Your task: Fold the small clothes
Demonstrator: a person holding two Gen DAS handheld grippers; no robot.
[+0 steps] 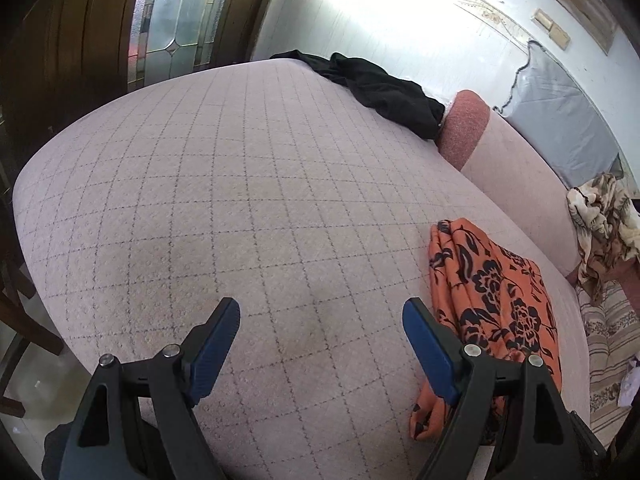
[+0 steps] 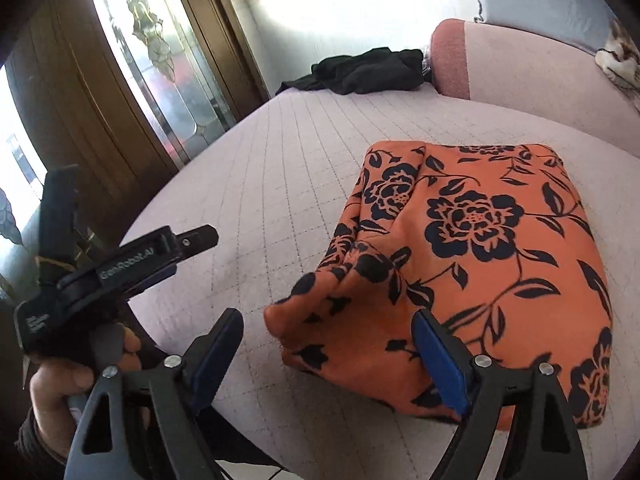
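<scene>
Two grippers, left gripper and right gripper, have jaws spread wide, holding nothing. Folded orange flowered cloth lies near the pink checked cushion's edge, bare room beside it.

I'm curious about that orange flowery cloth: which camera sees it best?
The right wrist view: the folded orange cloth lies nearly whole, its top face showing. The left wrist view catches only an edge-on strip of it, partly hidden behind a gripper finger.

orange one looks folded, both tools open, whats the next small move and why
Probably reach toward the black garment crumpled at the far edge of the cushion. The orange floral cloth lies folded in a neat stack, and both the left tool and right tool stand open, gripping nothing, so the unfolded piece seems next.
</scene>
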